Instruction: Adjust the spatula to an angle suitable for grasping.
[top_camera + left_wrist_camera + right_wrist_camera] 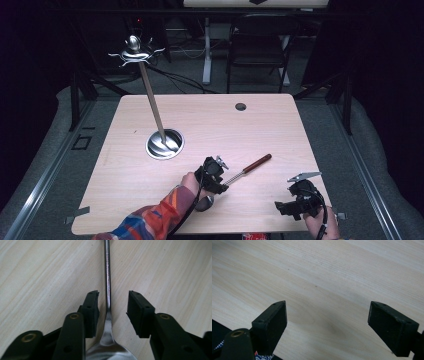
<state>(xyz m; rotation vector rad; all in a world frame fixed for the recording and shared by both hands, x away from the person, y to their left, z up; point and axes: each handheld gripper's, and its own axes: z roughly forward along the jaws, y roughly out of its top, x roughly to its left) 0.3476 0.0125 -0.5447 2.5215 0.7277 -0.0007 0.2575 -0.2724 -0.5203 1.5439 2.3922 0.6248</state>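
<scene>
In the high view one ladle is lying on the bench, and one metal stand with a round base is standing on it, well apart from the ladle. Two tools are showing: the left tool and the right tool. The ladle is having a shiny bowl, a thin metal shaft and a dark reddish handle. Its long axis is running on a slant, the handle pointing away from the person and to the right, the bowl lying nearest the person, away from the stand. The left tool is sitting over the part of the shaft next to the bowl. The right tool is resting near the bench edge, well apart from the ladle and further from the stand.

In the left gripper view one ladle is lying flat on the bench, its shaft running straight up the picture from the bowl at the bottom. The left tool is standing with one black pad on each side of the neck, a small gap on both sides, so it is open and not pressing.

In the right gripper view the right tool is standing wide open over the bare bench, nothing between the two pads.
</scene>
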